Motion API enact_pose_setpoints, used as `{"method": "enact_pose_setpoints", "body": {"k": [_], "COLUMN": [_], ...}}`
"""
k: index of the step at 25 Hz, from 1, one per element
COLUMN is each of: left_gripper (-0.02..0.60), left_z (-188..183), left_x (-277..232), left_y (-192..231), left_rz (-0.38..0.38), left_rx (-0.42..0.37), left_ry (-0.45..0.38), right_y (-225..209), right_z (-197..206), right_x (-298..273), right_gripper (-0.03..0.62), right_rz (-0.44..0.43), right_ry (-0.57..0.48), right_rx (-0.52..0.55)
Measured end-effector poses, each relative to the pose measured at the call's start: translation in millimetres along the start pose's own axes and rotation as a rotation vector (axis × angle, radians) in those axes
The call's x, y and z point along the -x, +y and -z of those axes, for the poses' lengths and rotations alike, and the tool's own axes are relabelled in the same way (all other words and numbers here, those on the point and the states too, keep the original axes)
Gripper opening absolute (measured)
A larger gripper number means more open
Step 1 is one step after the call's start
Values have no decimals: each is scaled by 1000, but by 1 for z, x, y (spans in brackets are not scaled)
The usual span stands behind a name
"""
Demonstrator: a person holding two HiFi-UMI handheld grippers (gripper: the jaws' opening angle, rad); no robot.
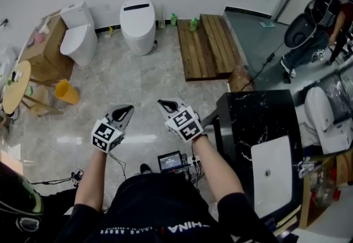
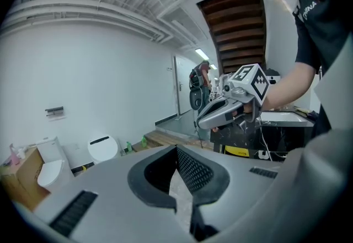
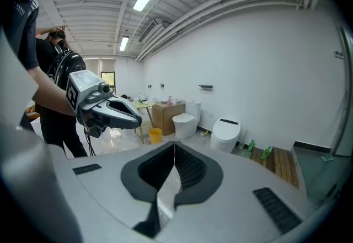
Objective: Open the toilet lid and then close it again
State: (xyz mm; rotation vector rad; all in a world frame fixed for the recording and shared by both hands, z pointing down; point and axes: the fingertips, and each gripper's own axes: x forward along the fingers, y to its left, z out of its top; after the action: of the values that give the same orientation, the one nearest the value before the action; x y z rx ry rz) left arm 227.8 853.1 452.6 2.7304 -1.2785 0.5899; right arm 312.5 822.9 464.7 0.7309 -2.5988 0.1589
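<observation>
Two white toilets stand by the far wall, well ahead of me. A rounded one with a black strip (image 1: 137, 24) has its lid down; it also shows in the left gripper view (image 2: 103, 148) and the right gripper view (image 3: 226, 131). A toilet with a tank (image 1: 79, 38) stands left of it, lid down too. My left gripper (image 1: 128, 108) and right gripper (image 1: 162, 103) are held side by side over the tiled floor, far from both toilets. Both are shut and hold nothing. The left gripper's jaws (image 2: 177, 149) and the right gripper's jaws (image 3: 174, 145) meet at their tips.
A wooden platform (image 1: 207, 43) lies at the back right, green bottles (image 1: 193, 24) beside it. A black marble vanity (image 1: 248, 120) with a white basin is close on my right. A yellow bucket (image 1: 66, 91), round table (image 1: 16, 85) and cardboard box (image 1: 47, 43) stand left. A person (image 1: 314, 32) stands far right.
</observation>
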Motion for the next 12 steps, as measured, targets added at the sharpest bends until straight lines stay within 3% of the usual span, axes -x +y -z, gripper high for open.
{"method": "enact_pose_setpoints", "body": {"k": [6,12], "left_gripper": [9,9], "left_z": [-7,-1], "left_x": [-30,-56], "left_y": [0,28], "left_rz": [-11,-16], "left_rx": [6,31], "left_ry": [4,17], "right_y": [-38,-72], "right_z": [12,5], "right_x": [-2,-25], "right_gripper": [15,15], "right_rz": [-3,1], "right_ry": [2,-26], "right_rx": [-17,-16]}}
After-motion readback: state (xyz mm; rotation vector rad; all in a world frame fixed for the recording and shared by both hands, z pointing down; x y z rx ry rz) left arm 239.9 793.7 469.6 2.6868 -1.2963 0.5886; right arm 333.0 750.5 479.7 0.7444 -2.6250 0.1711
